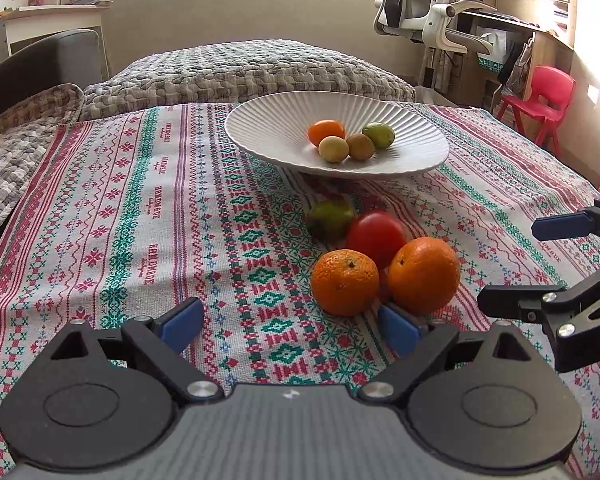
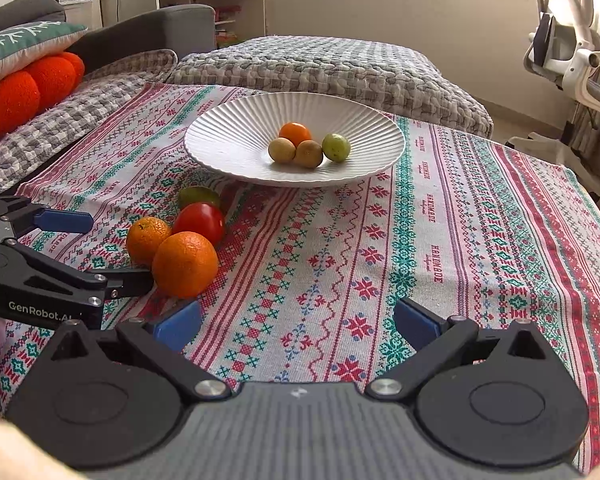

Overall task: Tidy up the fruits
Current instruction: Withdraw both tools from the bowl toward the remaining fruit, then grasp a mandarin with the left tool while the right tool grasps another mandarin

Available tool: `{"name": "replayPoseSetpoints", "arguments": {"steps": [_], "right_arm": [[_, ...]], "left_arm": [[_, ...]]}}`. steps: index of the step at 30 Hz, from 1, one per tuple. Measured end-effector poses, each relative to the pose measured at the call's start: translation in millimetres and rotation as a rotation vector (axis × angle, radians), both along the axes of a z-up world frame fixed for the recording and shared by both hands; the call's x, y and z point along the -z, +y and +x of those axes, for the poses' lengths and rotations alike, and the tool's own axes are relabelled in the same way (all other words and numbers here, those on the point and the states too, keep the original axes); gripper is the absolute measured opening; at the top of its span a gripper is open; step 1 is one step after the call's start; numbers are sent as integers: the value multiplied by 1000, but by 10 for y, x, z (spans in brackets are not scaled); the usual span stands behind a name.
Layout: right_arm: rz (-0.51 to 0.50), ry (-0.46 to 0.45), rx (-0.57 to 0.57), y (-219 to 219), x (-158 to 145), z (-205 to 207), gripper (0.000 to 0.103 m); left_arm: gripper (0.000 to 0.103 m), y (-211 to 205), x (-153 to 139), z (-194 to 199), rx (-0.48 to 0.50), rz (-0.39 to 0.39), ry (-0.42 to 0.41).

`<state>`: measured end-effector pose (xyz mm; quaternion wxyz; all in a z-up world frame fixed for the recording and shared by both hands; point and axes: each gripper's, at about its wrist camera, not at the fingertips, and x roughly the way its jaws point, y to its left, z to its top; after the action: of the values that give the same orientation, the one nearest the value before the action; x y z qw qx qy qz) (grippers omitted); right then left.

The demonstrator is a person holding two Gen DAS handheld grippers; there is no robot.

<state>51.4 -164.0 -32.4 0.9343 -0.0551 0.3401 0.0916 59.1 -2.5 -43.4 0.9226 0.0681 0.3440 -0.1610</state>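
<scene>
Patterned woven tablecloth (image 1: 140,216) covers our surface; four fruits wait loose near the white ribbed plate (image 1: 260,128). Left hand-held gripper (image 1: 288,328) and right hand-held gripper (image 2: 296,326) both gape wide, empty, beside the nearer orange (image 1: 424,276).

My left hand-held gripper (image 1: 290,326) is matt black plastic with small bright metal pins and smooth blue pads (image 1: 182,322); its body has a fine ribbed grey face. My right hand-held gripper (image 2: 298,326) looks the same. Under them lies a woven cloth (image 1: 140,220), coarse and matt, with stitched-looking bands. The bowl (image 1: 260,128) is white with a ridged, softly satin surface, ceramic by its look. Two oranges (image 1: 424,274) have dimpled, slightly shiny peel; the tomato (image 1: 374,234) is smooth and glossy. The quilt (image 1: 240,72) behind is nubbly, dull fabric.
</scene>
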Motion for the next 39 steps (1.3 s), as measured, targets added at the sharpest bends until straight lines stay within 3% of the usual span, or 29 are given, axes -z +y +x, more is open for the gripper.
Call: {"name": "replayPoseSetpoints", "arguments": {"steps": [5,11,13,23,39], "right_arm": [[1,5,4,-15,15,10,103],[0,7,-3,0,19,16,103],[0,8,-8,13,21,12,103],[-7,11,-18,113,27,27,103],[-13,7,-74,414,5,106,99]], "left_arm": [[71,-35,-31,35,21,-23,-1],[43,-80,-62,38,78,-48,3],[29,-83,-78,41,98,-61,10],[27,-53,-147,33,90,-14,33],[27,305,-224,-56,35,-27,50]]}}
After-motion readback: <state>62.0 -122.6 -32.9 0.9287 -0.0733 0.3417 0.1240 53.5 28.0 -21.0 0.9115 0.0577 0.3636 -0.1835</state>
